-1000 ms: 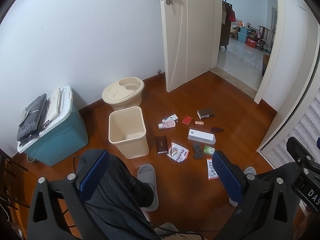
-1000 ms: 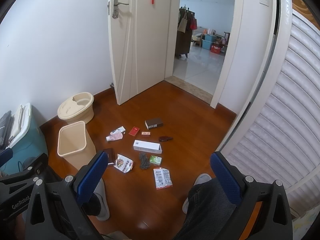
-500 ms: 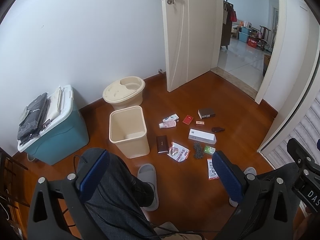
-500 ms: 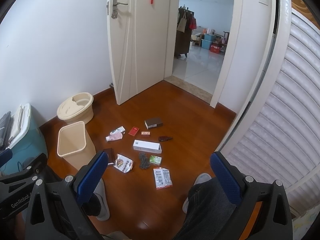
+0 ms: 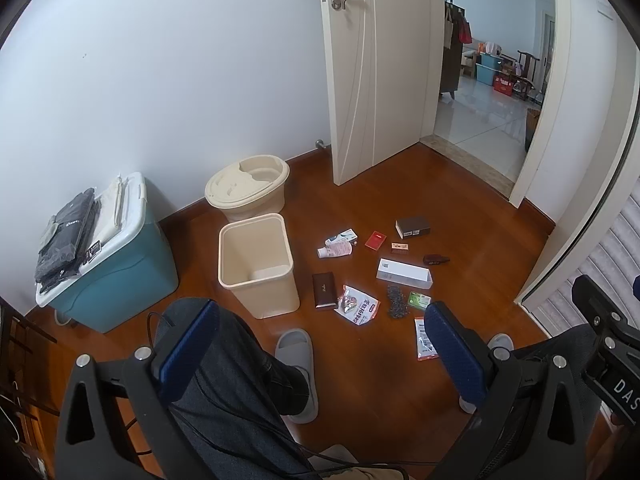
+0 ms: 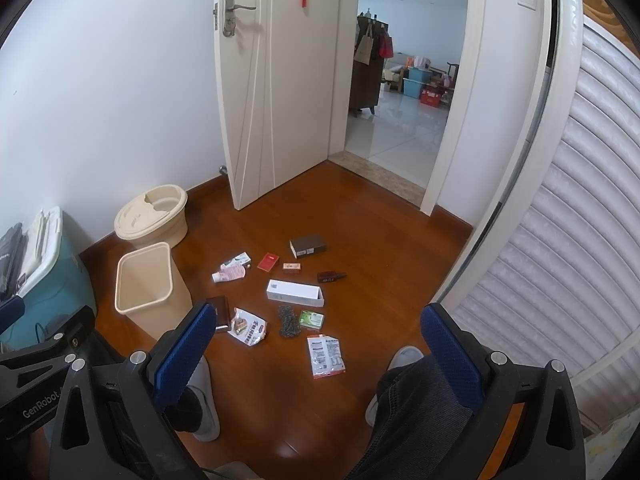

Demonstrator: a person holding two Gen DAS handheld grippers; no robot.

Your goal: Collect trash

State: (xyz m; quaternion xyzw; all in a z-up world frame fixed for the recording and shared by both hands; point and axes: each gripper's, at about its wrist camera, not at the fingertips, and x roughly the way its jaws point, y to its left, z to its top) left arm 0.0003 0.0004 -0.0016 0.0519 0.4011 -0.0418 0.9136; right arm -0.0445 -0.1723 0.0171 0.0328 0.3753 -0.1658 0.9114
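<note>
Floor [image 5: 472, 208]: glossy reddish wood boards. Open bin [image 5: 256, 264]: smooth matt cream plastic. Snack wrapper [image 5: 357, 309]: shiny crinkled film. Long box [image 5: 404, 273]: matt white card. Fingers [image 6: 450, 350]: blue textured pads on black matt plastic frames with metal screws.

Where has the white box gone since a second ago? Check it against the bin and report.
No. The white box lies on the floor right of the open bin, just as before; only the camera view has drifted slightly.

Place: a room in a home.
Signs: wooden floor [image 5: 472, 216], open white door [image 5: 380, 68], far tiled living room [image 5: 480, 116].
</note>
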